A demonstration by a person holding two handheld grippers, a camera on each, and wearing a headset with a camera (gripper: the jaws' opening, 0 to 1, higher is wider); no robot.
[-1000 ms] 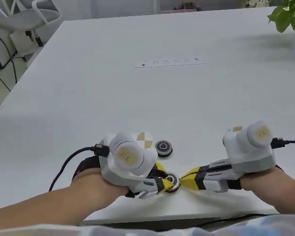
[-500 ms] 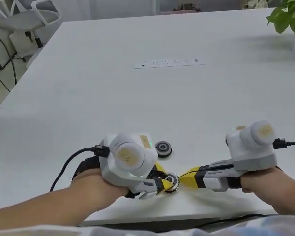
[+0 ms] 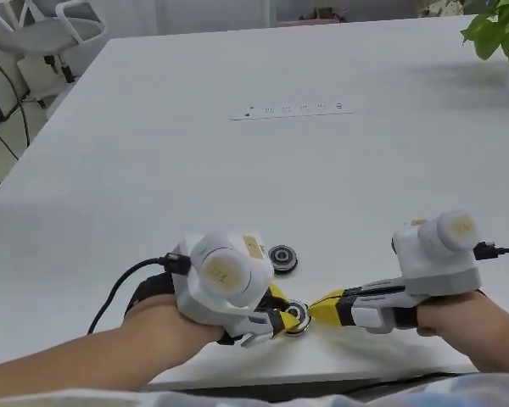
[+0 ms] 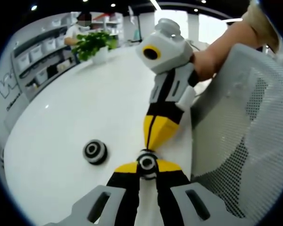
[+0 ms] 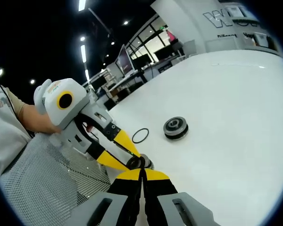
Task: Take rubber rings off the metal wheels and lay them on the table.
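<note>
Metal wheel, head view: the metal wheel (image 3: 297, 315) sits at the near edge of the table (image 3: 237, 170), between the two grippers.
Second wheel, head view: the second wheel (image 3: 282, 258) lies flat on the table just behind the first, apart from both grippers.
Left gripper, head view: the left gripper (image 3: 285, 317) reaches in from the left, its yellow fingers closed onto the metal wheel.
Right gripper, head view: the right gripper (image 3: 316, 309) points in from the right, its fingers pressed together into one yellow tip that meets the wheel's edge.
Background, head view: a power strip (image 3: 293, 108) lies mid-table and a plant (image 3: 496, 25) stands at the far corner.
Left gripper view, own fingers: the left gripper (image 4: 147, 165) clamps the metal wheel (image 4: 147, 161) on both sides, with only the wheel's width between the fingertips.
Left gripper view, other items: the tip of the right gripper (image 4: 150, 147) touches the wheel from above, and the second wheel (image 4: 95, 151) rests to the left.
Right gripper view, own fingers: the right gripper (image 5: 142, 172) has no gap between its fingers, and its tip is against the metal wheel (image 5: 141, 163). Whether it pinches a ring there cannot be told.
Right gripper view, other items: the left gripper (image 5: 133, 159) grips the wheel. A loose ring (image 5: 133, 137) lies on the table just beyond, and the second wheel (image 5: 175, 127) sits beside the ring.
</note>
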